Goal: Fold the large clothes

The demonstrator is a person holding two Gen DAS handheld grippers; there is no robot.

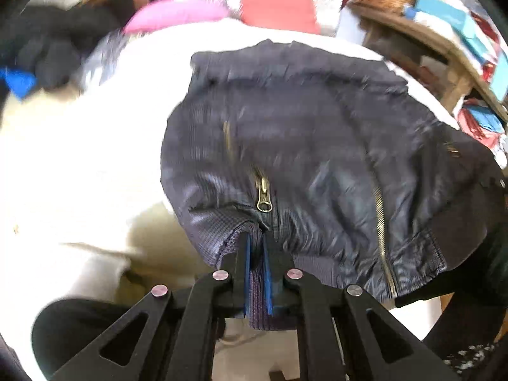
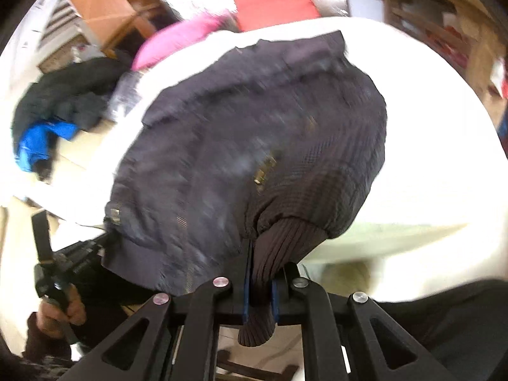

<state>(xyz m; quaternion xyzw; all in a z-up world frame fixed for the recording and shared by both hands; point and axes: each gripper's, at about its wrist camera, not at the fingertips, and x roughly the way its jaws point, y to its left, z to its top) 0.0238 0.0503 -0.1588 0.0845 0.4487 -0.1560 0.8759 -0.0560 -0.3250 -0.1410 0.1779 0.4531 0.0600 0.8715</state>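
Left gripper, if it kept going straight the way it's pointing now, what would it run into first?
The left gripper is shut on the ribbed hem of the dark jacket, so it would likely push into the jacket's body first. Behind that lies the white surface, though depth is unclear.

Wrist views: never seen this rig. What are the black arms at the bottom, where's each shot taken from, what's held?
No robot here: a person carries a two-finger gripper in each hand, each with a fisheye camera looking along its fingers. The black linkages at the bottom are the gripper's own frame.

Left wrist view: the left gripper is shut on the ribbed knit hem of a dark navy zip-up jacket.

Right wrist view: the right gripper is shut on a ribbed part of the same jacket; the person's left hand shows lower left.

The jacket's far part lies on a white surface. Behind it are a pink garment and a dark clothes pile.
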